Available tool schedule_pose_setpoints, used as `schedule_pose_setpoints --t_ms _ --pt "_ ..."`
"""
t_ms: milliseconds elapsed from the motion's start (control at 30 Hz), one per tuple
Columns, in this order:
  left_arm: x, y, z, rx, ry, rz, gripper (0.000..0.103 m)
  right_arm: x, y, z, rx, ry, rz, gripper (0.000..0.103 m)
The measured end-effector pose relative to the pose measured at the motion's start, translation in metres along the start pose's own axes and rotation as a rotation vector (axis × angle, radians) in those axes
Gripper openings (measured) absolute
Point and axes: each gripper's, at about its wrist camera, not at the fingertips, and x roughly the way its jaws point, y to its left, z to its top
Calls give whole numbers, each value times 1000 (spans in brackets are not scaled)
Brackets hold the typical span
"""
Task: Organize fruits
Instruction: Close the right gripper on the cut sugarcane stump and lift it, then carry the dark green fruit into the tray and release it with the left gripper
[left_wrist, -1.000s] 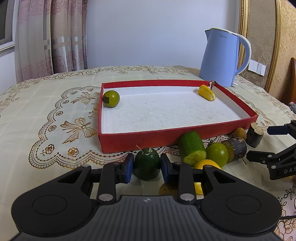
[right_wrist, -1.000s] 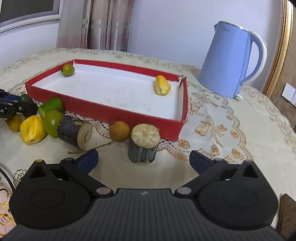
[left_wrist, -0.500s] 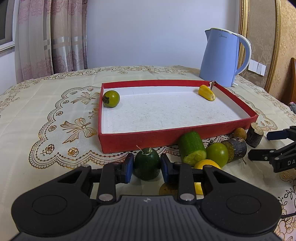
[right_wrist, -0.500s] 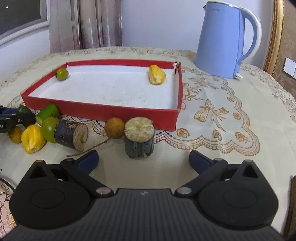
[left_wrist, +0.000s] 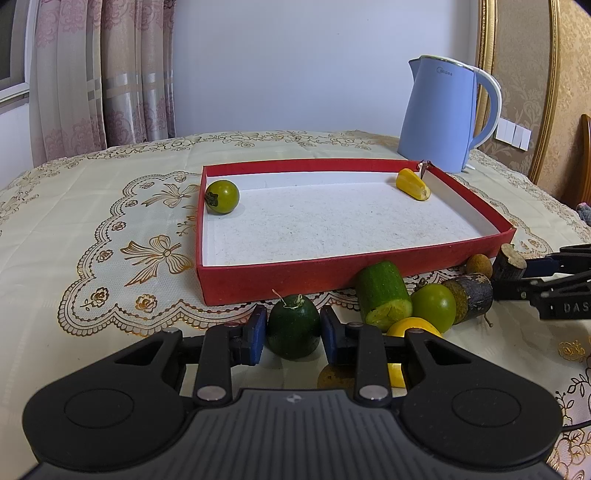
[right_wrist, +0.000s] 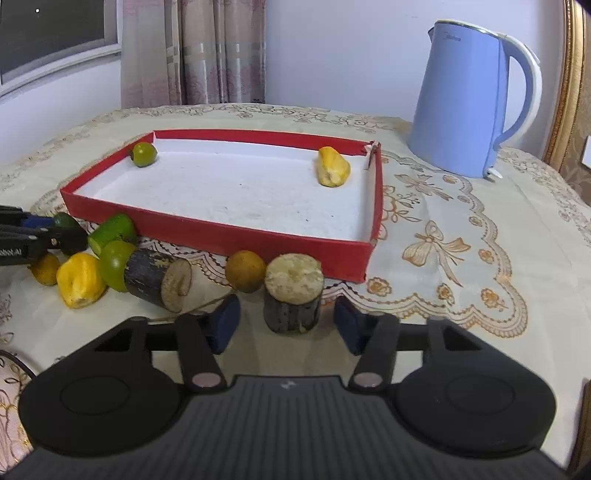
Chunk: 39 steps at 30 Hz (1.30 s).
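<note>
Between the left gripper's (left_wrist: 293, 329) closed pads sits a dark green fruit (left_wrist: 293, 326); right gripper (right_wrist: 286, 323) open.

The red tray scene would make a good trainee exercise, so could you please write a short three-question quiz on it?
1. True or false: the red tray holds three fruits.
2. What sits between the left gripper's fingers? A) dark green fruit B) blue kettle C) yellow piece
3. Fill in: the right gripper is open around an upright ____.

Key: 1 false, only a green fruit and a yellow piece; 2 A; 3 sugarcane stub.
</note>
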Motion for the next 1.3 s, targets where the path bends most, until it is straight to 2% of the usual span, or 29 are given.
schedule_pose_setpoints --t_ms 33,633,800,1000,1300 --pt "0 0 0 0 0 0 30 0 1 0 -5 -4 -13 31" --pt "1 2 0 -8 2 -16 30 -18 0 -2 -13 -46 -33 31" --pt "4 -3 1 24 22 -9 30 -20 1 -2 -4 -60 -19 31" --pt "5 -16 0 97 27 44 30 -17 1 -4 16 -64 -4 31" --pt "-2 -11 1 57 27 26 29 -21 -4 -4 38 -90 5 31"
